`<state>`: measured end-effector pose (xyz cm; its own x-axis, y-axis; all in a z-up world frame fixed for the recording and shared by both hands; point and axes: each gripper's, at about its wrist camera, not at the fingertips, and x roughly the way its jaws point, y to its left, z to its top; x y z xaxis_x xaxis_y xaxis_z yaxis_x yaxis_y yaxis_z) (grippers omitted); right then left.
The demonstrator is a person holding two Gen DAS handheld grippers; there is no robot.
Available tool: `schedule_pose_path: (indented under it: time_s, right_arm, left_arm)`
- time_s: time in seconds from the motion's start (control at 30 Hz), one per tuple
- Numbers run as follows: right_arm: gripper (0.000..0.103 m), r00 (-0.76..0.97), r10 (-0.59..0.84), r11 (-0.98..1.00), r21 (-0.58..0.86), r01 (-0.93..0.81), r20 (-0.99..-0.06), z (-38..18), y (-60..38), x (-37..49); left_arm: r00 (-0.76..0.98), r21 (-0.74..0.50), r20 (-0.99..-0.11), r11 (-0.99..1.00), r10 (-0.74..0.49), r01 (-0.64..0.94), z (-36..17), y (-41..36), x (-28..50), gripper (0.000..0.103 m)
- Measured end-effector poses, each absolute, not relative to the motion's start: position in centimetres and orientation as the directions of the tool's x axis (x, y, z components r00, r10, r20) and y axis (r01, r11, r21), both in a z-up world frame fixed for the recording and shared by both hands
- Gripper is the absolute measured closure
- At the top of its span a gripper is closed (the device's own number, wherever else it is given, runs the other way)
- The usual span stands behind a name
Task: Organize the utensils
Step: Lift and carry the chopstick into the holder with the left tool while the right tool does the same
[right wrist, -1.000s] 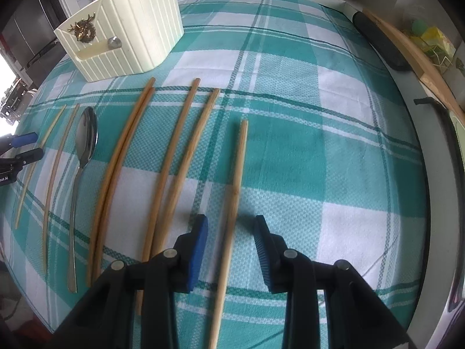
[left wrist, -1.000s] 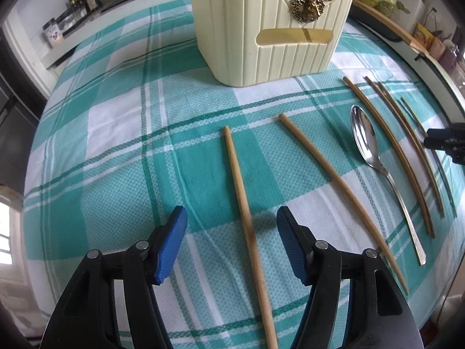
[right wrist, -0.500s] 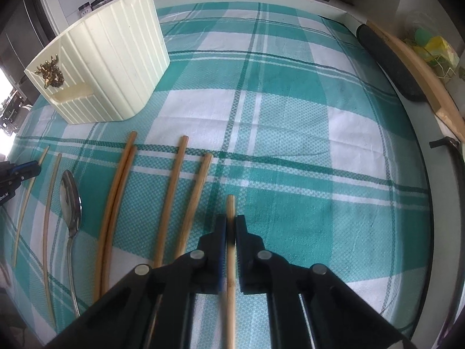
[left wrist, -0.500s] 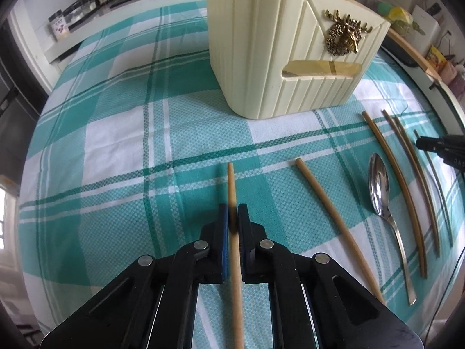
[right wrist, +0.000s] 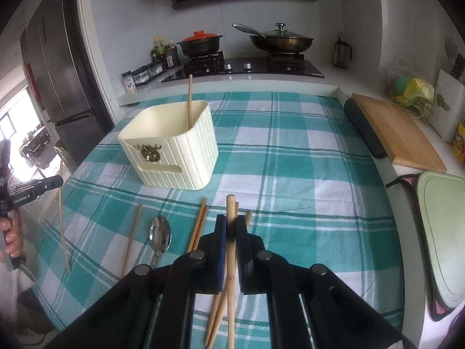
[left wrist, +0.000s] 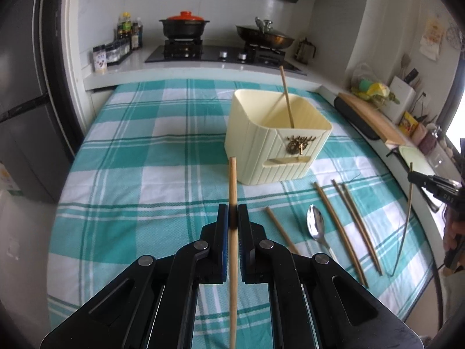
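Observation:
My left gripper (left wrist: 232,208) is shut on a wooden chopstick (left wrist: 232,180) and holds it above the checked tablecloth (left wrist: 139,203), short of the cream utensil holder (left wrist: 261,157). My right gripper (right wrist: 231,220) is shut on another chopstick (right wrist: 231,206), also lifted. Each gripper shows at the edge of the other's view with its stick hanging down. The holder (right wrist: 186,157) has one chopstick (right wrist: 190,101) standing in it. On the cloth lie a metal spoon (left wrist: 316,224) and several chopsticks (left wrist: 340,226); the right wrist view shows the same spoon (right wrist: 159,235) and chopsticks (right wrist: 197,224).
A wooden cutting board (right wrist: 398,133) and a dark roll (right wrist: 363,128) lie along the right edge of the table. A pale green board (right wrist: 444,232) sits near right. Behind are a stove with pots (left wrist: 183,26), bottles (left wrist: 128,35) and a fridge (right wrist: 58,67).
Both grippers closed on a chopstick each and lifted them off the cloth. Both views tilted up, so the holder's inside and the stove now show.

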<state>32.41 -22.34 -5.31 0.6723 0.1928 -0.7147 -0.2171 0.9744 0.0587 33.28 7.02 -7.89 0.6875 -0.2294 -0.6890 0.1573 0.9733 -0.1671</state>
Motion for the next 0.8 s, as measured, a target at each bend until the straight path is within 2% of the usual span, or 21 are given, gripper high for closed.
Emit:
schedule_pose_path:
  time_s: [0.47,0.8]
  right_arm:
    - [0.097,0.814,0.206,0.973,0.023,-0.231,-0.543,1.0,-21.2,26.5]
    - [0.097,0.840,0.220,0.968,0.002,-0.252,-0.496,3.3,-19.7,27.8]
  left_arm:
    - [0.788,-0.202,-0.553,0.961,-0.272,0.190,-2.6,7.6,27.1,0.099]
    - [0.808,-0.182,-0.519,0.960,-0.277,0.212,0.1,7.1,27.8,0.099]
